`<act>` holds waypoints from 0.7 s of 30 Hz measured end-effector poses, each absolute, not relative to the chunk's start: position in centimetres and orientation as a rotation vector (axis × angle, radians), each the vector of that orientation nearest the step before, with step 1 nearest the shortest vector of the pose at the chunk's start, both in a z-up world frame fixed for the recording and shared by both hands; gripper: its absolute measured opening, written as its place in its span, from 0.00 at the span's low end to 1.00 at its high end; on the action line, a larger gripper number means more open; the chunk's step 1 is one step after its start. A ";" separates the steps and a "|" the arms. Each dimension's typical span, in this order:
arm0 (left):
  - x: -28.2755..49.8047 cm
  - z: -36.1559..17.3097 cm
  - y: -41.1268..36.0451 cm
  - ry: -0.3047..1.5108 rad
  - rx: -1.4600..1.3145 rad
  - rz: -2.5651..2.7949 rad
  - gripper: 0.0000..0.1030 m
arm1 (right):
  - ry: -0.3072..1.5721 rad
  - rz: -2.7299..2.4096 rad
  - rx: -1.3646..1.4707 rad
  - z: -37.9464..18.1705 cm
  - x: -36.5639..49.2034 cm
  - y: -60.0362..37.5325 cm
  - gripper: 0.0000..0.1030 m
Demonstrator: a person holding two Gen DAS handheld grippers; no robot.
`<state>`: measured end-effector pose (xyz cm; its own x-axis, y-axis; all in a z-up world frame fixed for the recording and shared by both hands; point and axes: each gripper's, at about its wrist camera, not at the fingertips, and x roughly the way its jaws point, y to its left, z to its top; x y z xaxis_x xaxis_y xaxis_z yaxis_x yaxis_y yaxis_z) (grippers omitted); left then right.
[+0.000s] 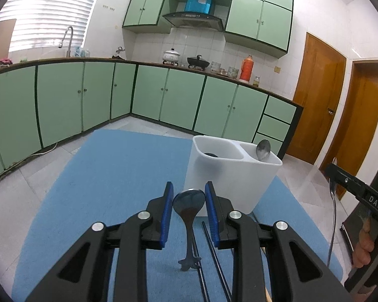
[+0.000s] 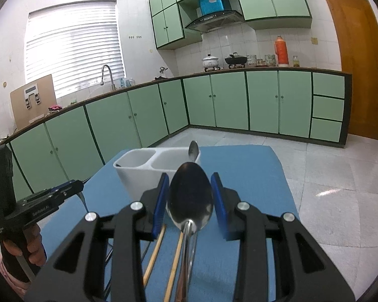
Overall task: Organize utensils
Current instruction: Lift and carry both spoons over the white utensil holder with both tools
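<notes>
left claw (image 1: pixel 189 198) part-spread around a dark spoon (image 1: pixel 189 201), right claw (image 2: pixel 190 193) likewise around a steel spoon (image 2: pixel 190 196)

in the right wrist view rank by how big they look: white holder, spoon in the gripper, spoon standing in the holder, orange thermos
1. White holder
2. Spoon in the right gripper, though nearness to the camera inflates it
3. Orange thermos and standing spoon: look alike, and the thermos is far off, so unranked

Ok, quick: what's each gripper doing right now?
Left gripper: shut on dark spoon.
Right gripper: shut on steel spoon.
</notes>
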<state>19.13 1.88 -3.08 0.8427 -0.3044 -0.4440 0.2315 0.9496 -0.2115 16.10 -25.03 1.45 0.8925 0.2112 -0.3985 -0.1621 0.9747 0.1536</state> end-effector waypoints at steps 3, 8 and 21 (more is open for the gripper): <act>18.9 -2.9 2.1 0.485 -0.157 -0.283 0.24 | 0.419 0.198 0.114 1.6 16.1 -24.8 0.32; 18.7 -2.5 1.9 0.473 -0.156 -0.283 0.24 | 0.417 0.207 0.110 1.7 16.3 -24.5 0.32; 18.3 1.5 2.9 0.391 -0.173 -0.285 0.24 | 0.314 0.235 0.091 5.8 17.2 -23.9 0.32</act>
<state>18.31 2.92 1.46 0.8857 -0.3055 -0.3496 0.2394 0.9457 -0.2198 17.17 -23.93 5.76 0.9239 0.2429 -0.2955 -0.2148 0.9687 0.1247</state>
